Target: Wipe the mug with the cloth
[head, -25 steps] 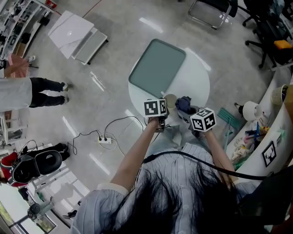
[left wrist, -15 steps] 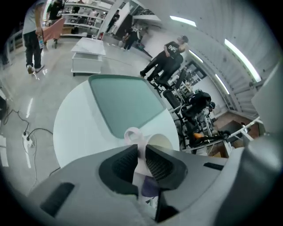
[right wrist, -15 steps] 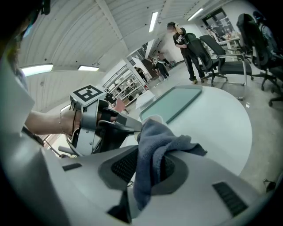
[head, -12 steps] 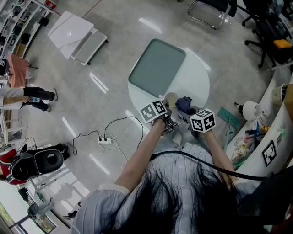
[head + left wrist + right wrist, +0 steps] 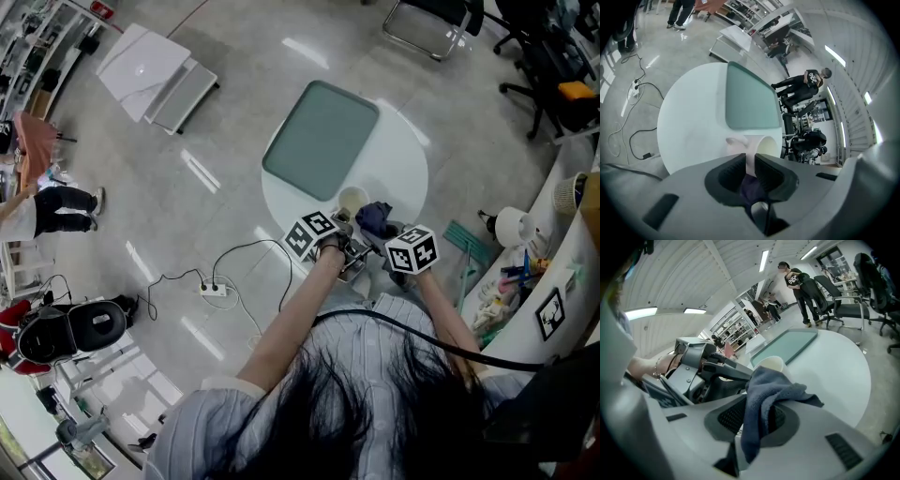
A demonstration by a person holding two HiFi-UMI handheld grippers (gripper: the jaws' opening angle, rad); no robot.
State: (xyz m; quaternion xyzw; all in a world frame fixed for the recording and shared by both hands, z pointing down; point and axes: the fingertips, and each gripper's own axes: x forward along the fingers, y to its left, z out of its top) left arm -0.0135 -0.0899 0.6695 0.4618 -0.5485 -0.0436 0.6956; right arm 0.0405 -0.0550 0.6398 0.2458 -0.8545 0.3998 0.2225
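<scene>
Since a second ago, the left gripper's marker cube (image 5: 309,234) has been tipped over and drawn toward 7 o'clock in the head view. The person (image 5: 47,202) on the floor at 9 o'clock has shifted partly past the picture's edge.

A round white table (image 5: 403,178) is seen from above. A grey-green tray (image 5: 322,139) lies on its 11 o'clock part.

The left gripper (image 5: 750,159) is held at the table's 6 o'clock edge. Its jaws stand nearly together, and the narrow gap between them is filled by the mug's white wall, on which the pads press.

The right gripper (image 5: 759,401) is held just beside the left one, at its 3 o'clock. Its jaws are closed on a dark blue cloth (image 5: 764,385), which is bunched between them and spills over the right jaw.

The cloth is held against the mug (image 5: 352,199) at the mug's 4 o'clock. The mug is upright near the table's 6 o'clock edge, just beside the tray's near corner. Its handle is turned toward 9 o'clock in the left gripper view.
</scene>
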